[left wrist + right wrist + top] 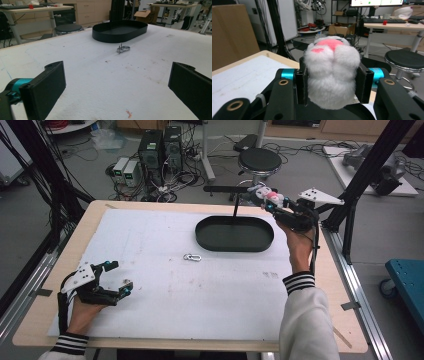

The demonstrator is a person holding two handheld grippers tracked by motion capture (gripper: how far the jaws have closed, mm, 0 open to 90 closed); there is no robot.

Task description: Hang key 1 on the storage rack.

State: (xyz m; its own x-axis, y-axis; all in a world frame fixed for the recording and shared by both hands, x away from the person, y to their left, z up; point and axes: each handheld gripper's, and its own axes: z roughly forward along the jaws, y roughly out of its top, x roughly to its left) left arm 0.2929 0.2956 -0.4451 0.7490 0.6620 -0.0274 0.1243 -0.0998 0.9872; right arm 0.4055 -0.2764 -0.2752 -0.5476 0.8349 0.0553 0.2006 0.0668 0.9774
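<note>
Between the jaws of the right hand-held gripper [332, 82] sits a fluffy white plush toy [332, 75] with pink patches on top, shaped like a paw. The two black pads press into its sides, so the jaws are part closed and have a firm hold on it. In the high view the same toy [268, 196] is held in the air just past the far right end of the black oval tray [234, 242], above the far edge of the table [330, 270], with the right hand-held gripper [267, 200] pointing left and away from the person.

The tray lies on the white mat [165, 290] that covers most of the table, and its floor looks bare. Just in front of it, on the mat, lies a small silver metal clip [192, 257], apart from the tray and touched by nothing. The left gripper view shows the clip [123, 48] between the camera and the tray [120, 31].

The left hand-held gripper [117, 277] rests low at the near left of the mat, well apart from clip and tray; its jaws stand wide open with only mat between them.

As I judge it, the work is gathering the loose things into the tray. The toy is lifted and close to the tray but not yet over it or released, and the clip is untouched, so both placements are left to do.
</note>
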